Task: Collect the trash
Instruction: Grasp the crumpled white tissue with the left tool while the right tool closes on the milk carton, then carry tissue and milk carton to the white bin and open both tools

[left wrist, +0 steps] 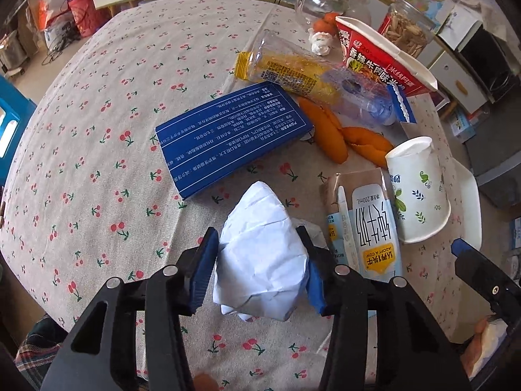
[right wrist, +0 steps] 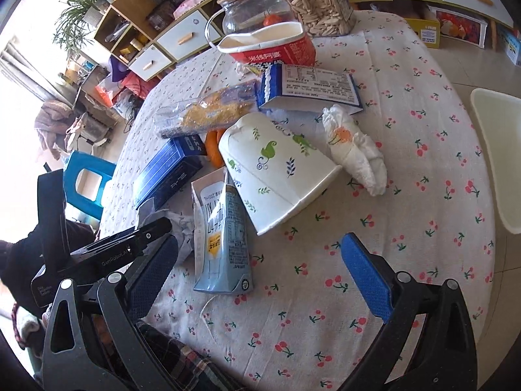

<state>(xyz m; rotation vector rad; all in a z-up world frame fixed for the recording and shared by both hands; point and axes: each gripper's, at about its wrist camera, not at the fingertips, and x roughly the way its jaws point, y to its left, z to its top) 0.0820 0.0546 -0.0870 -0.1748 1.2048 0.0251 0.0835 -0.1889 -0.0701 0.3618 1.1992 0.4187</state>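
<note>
Left claw [left wrist: 259, 272] pinches the crumpled paper ball [left wrist: 262, 257] at the frame's lower centre, right claw [right wrist: 260, 267] hangs spread over the bench [right wrist: 407, 104], and that springy wad could squirt free if the squeeze slackens.

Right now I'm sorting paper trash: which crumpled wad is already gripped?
The plain white paper ball, pinched in the left claw. The other wad, a tissue with an orange stain, lies untouched beyond the cup.
</note>
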